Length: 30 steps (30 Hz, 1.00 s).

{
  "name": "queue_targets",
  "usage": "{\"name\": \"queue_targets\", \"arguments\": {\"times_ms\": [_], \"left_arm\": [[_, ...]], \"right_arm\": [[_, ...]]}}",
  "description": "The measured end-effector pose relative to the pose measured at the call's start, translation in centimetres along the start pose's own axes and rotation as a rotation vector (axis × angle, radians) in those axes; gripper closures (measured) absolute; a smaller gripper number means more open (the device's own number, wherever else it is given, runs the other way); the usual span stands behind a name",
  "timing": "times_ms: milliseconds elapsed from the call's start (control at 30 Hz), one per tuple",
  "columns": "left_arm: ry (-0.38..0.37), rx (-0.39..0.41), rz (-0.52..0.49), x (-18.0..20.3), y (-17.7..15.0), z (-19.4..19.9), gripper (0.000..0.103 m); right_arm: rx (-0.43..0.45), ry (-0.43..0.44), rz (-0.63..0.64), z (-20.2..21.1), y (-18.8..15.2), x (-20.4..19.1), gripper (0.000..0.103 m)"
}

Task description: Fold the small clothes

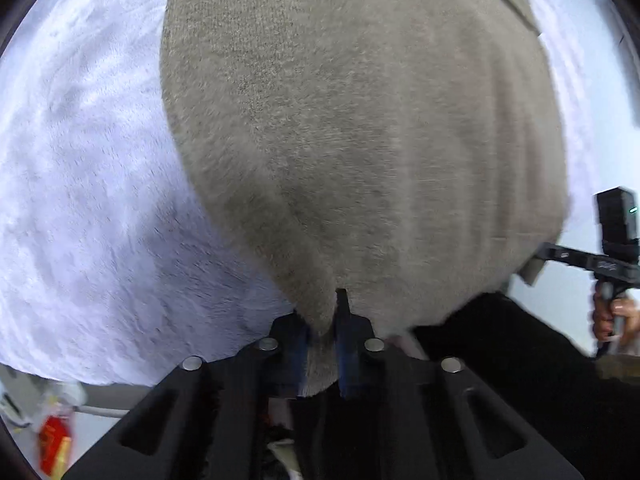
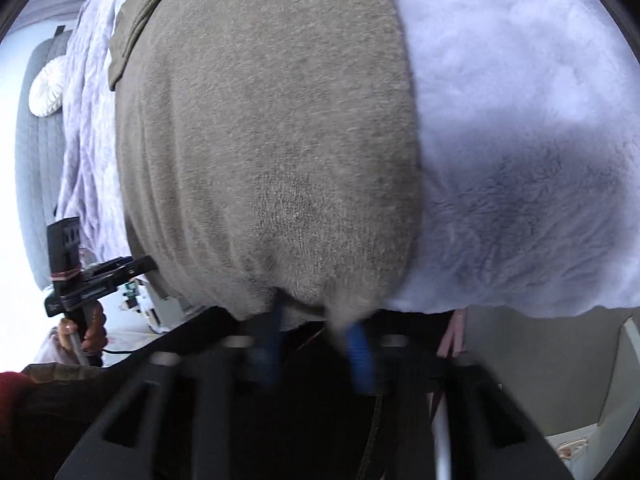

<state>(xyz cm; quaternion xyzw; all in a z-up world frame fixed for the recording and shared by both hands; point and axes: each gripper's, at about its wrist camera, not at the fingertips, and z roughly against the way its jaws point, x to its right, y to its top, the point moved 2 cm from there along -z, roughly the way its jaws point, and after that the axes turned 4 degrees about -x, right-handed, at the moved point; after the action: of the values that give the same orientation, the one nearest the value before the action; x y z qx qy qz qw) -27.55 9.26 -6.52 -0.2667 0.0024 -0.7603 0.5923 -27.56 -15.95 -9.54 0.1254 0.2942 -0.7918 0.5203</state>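
**Grey knit pinched at both near corners**

Black tool frames fill the bottom of both views, and between their blue-padded fingers sits the near hem of the garment. Largest of all is the blanket (image 1: 80,200), a pale lilac fleece with a soft, brushed pile, spreading wide to the left of the cloth in my left view and wide to the right of it in my right view; that is where the open room lies. Its near edge drops off just in front of me, with bare floor below.

On top of it lies the sweater (image 1: 360,140), a taupe-grey knit, fuzzy, with a fine ribbed grain. It runs away from me, its side edges curving cleanly against the fleece. At the far end a flat band of the same cloth (image 2: 136,20) crosses it, probably a sleeve or collar; I cannot tell which.

My left gripper (image 1: 326,332) is clamped on a bunched fold of the hem, the cloth squeezed narrow between the pads. My right gripper (image 2: 316,320) also has the hem between its fingers, but they stand wider and the picture is blurred, so I cannot tell whether they are pressing the knit.

Beyond the blanket's far left side in the right view stands a grey quilted headboard (image 2: 36,160) with a round white pleated cushion (image 2: 48,86) against it.
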Motion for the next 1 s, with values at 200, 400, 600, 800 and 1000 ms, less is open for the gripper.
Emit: {"name": "queue_targets", "arguments": {"times_ms": [200,400,600,800,1000], "left_arm": [[-0.145,0.134,-0.003,0.1,0.7,5.7,0.091],[-0.082,0.301,0.027,-1.5,7.0,9.0,0.091],[0.058,0.331,0.061,-2.9,9.0,10.8,0.085],[0.220,0.393,0.078,-5.0,11.8,14.6,0.012],[0.229,0.438,0.014,-6.6,10.7,17.9,0.012]], "right_arm": [[0.162,0.256,-0.024,5.3,1.5,-2.2,0.095],[0.324,0.352,-0.038,8.3,7.9,-3.8,0.096],[0.334,0.209,-0.055,8.1,14.0,-4.0,0.096],[0.360,0.134,-0.132,8.8,17.3,-2.7,0.096],[0.410,0.092,-0.111,12.2,16.8,-2.9,0.078]]}}
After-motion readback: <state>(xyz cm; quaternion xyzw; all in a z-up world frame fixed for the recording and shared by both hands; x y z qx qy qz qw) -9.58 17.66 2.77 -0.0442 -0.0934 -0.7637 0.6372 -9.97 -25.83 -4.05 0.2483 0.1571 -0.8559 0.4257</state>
